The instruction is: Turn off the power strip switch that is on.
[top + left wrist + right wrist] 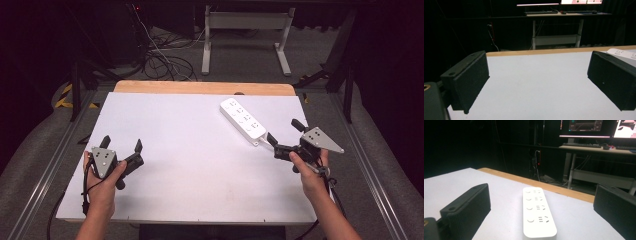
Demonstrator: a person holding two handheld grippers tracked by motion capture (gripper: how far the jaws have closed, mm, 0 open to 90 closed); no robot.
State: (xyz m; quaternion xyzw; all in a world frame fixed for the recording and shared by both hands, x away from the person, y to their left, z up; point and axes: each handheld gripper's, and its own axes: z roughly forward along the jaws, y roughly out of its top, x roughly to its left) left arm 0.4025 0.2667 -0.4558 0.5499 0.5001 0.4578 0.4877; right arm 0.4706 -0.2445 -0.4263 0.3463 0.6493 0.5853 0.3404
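At the lower left of the high view, the left claw point(121, 145) rests low over the white surface point(190, 165) in the person's hand, its jaws spread wide with nothing between them; its own view shows bare surface between the two black pads. At the lower right, the right claw point(283, 134) is also spread, empty, and points up-left at the near end of the white power strip point(243, 119).

The strip lies flat on the surface right of centre, slanting from upper left to lower right, just ahead of the right claw and not yet touched. In the right gripper view the power strip point(537, 213) runs straight away between the two jaws, sockets up, near end at the bottom centre of the frame.

The step in hand looks like closing in to grasp the strip. To do it well, keep the claw centred on the strip's long axis, ease forward until the pads flank its long sides, stay level with the surface, then close squarely so it does not twist or skid.

Beyond the surface's wooden far edge point(205, 87), at the top of the frame, stand a desk frame point(245, 37) and loose cables point(165, 60) on the floor.
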